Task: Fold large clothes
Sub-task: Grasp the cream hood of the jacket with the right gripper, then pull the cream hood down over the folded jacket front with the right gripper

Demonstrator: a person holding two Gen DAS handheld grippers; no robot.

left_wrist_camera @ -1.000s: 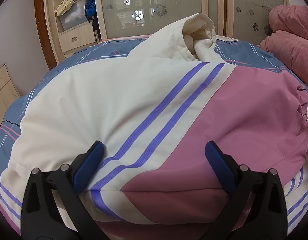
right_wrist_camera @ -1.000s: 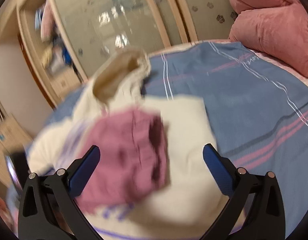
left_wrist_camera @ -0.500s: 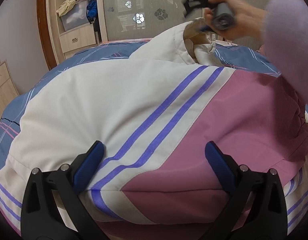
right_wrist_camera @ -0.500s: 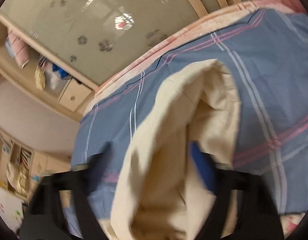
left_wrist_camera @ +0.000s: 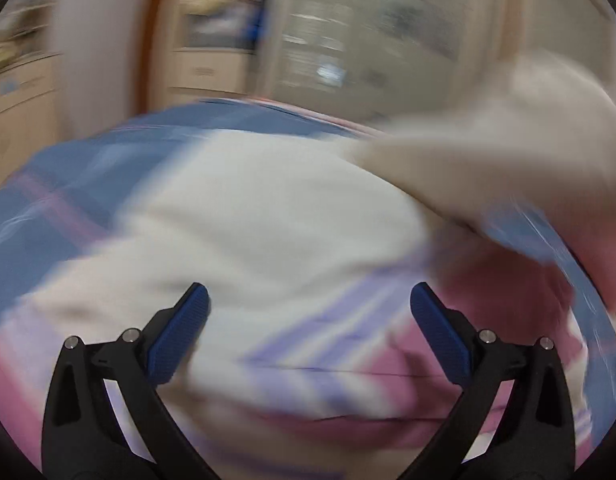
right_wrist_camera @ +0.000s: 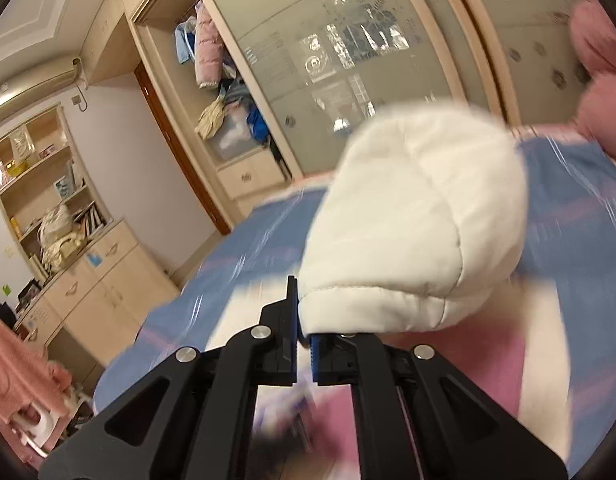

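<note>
A cream and pink jacket (left_wrist_camera: pixel 275 216) with purple stripes lies on a blue plaid bed (left_wrist_camera: pixel 59 200); the left wrist view is blurred. My left gripper (left_wrist_camera: pixel 308 320) is open and empty just above the jacket's near part. My right gripper (right_wrist_camera: pixel 303 328) is shut on the rim of the jacket's cream hood (right_wrist_camera: pixel 420 232) and holds it lifted above the jacket. The hood also shows in the left wrist view (left_wrist_camera: pixel 508 152), raised at the right.
A wardrobe with frosted sliding doors (right_wrist_camera: pixel 368 60) stands behind the bed. An open shelf section with clothes (right_wrist_camera: pixel 223 112) and drawers is beside it, and a cabinet (right_wrist_camera: pixel 91 280) along the left wall. Pink pillows (right_wrist_camera: pixel 600 92) lie at the far right.
My right gripper reached the hood, shut on its rim and lifted it. My left gripper swung to the left, blurring its view; it stays open.
</note>
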